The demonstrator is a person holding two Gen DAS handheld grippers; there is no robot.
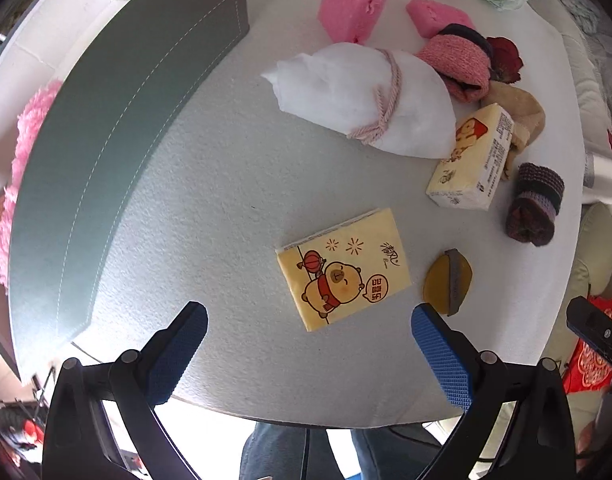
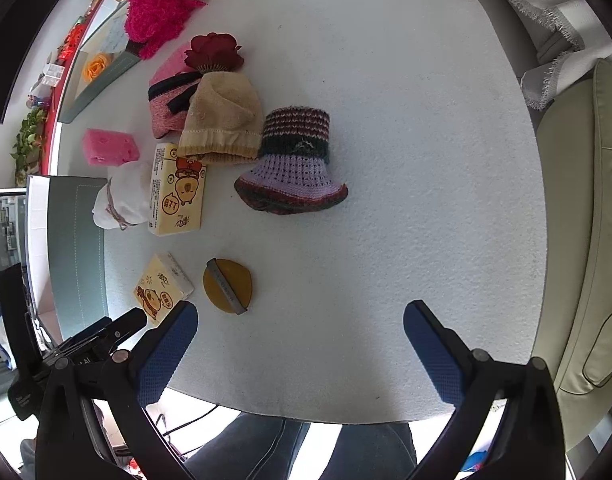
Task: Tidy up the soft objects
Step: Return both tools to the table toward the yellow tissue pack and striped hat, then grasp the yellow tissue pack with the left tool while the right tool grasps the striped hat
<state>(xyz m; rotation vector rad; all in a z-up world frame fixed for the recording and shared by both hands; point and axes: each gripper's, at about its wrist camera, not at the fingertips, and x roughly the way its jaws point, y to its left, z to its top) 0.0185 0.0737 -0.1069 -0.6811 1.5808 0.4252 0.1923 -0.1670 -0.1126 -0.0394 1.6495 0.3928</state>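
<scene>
Your left gripper hangs wide open over the near edge of the white table, nothing between its blue pads. Just ahead of it lies a flat yellow tissue pack, printed with a cartoon bear in a red scarf, a red lantern, two sparkles and a red speech bubble with Chinese characters; a brush-script logo sits in its upper corner, too small to read. A second, thicker tissue pack of the same yellow design stands further back to the right, leaning against a white stuffing bundle tied with pink cord, fine print running down its side. A yellow disc with a grey strip lies just right of the flat pack. The grey-green bin with white stitching stands along the left.

Your right gripper is likewise spread wide and empty, above bare table. Ahead of it sit a striped knit hat, a beige hat, a pink hat, a red flower and a pink sponge
</scene>
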